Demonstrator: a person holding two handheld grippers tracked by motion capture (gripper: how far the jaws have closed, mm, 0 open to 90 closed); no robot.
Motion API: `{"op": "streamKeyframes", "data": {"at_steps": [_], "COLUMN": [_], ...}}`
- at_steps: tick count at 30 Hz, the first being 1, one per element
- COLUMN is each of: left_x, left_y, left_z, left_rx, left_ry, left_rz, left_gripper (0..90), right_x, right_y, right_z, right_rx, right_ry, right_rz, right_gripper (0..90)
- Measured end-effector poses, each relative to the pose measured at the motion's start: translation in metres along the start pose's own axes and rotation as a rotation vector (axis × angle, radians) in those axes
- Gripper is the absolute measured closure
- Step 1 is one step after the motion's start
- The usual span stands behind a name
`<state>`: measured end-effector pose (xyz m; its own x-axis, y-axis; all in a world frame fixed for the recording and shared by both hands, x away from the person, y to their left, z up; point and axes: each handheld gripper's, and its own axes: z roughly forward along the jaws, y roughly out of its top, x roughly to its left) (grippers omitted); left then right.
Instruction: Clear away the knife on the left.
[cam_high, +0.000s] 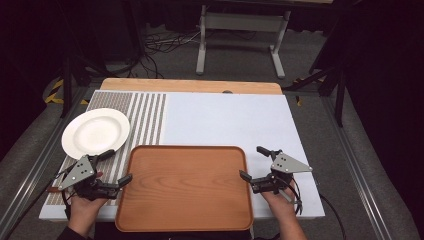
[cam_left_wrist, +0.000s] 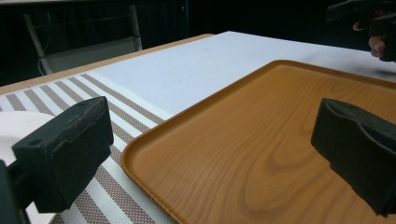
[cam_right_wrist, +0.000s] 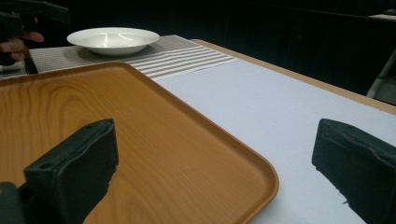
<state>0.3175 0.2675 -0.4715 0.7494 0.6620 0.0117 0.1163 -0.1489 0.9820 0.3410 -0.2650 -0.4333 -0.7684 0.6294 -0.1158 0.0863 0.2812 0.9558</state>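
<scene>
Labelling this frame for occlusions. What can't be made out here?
- Wooden tray: in the high view its near edge runs past the table's front; what lies under it is hidden.
- White plate: left gripper view, cut by the left edge and blocked by a jaw.
- Left claw: right gripper view, cut off at the top-left corner.
- Floor cables: high view, too dark and small to trace.

One rectangular wooden tray (cam_high: 185, 187). One round white plate (cam_high: 95, 132). One white mat with brown-striped end (cam_high: 225, 122). Two black two-jaw grippers: left gripper (cam_high: 120, 166), right gripper (cam_high: 253, 162). Two hands holding them.
</scene>
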Motion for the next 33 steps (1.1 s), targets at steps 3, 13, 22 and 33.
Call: {"op": "streamKeyframes", "data": {"at_steps": [3,13,22,33], "left_x": [0.002,0.003,0.011,0.018], "left_y": [0.001,0.008,0.017,0.028], "left_z": [-0.002,-0.007,-0.013,-0.02], "left_rx": [-0.013,0.025,0.094,0.185], "left_ry": [-0.005,-0.027,-0.08,-0.156], "left_rz": [-0.011,0.01,0.015,0.052], "left_gripper": [0.0,0.3,1.6,5.1], "right_x": [0.0,0.0,0.0,0.001], "right_y": [0.0,0.0,0.0,0.001], "right_z": [0.0,0.002,0.003,0.004], "right_rx": [-0.003,-0.006,-0.01,-0.009], "right_ry": [0.006,0.021,0.029,0.045], "right_rz": [-0.001,0.007,0.011,0.006], "right_gripper": [1.0,1.1,1.1,1.1]}}
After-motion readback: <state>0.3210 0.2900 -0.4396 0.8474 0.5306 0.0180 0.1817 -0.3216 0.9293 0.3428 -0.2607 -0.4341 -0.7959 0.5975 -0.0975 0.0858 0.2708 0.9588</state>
